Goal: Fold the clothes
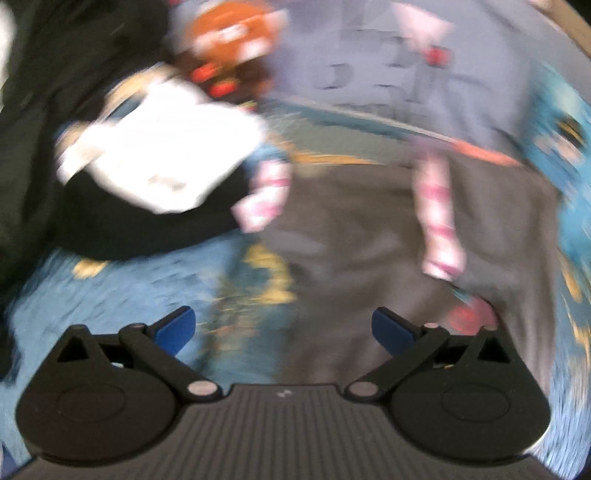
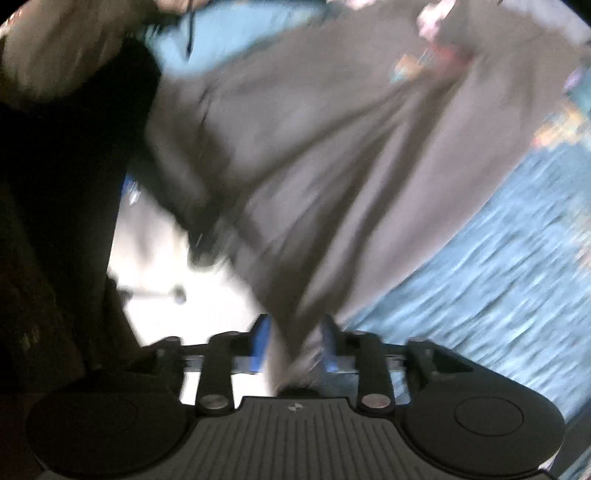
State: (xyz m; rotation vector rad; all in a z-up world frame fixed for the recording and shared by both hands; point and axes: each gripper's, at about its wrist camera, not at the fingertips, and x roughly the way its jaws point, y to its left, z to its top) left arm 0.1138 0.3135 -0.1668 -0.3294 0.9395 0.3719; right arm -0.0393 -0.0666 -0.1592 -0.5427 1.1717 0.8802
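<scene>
A dark grey garment [image 1: 369, 229] lies spread on a blue patterned bedspread [image 1: 110, 295], with pink-and-white striped parts [image 1: 439, 218] on and beside it. My left gripper [image 1: 282, 328] hovers over the garment's near edge, open wide, with nothing between its blue pads. In the right wrist view the same grey garment [image 2: 332, 147] hangs stretched from the bed edge down into my right gripper [image 2: 293, 343]. A bunch of its cloth runs between the blue pads [image 2: 258, 343], which stand partly apart and do not seem to press it. Both views are blurred.
A white folded item [image 1: 166, 155] rests on a black garment [image 1: 129, 229] at the left. An orange toy [image 1: 229, 29] and a lilac-grey cloth [image 1: 388, 74] lie at the back. A person's dark clothing [image 2: 55, 184] and pale floor [image 2: 155, 266] show beside the bedspread [image 2: 480, 277].
</scene>
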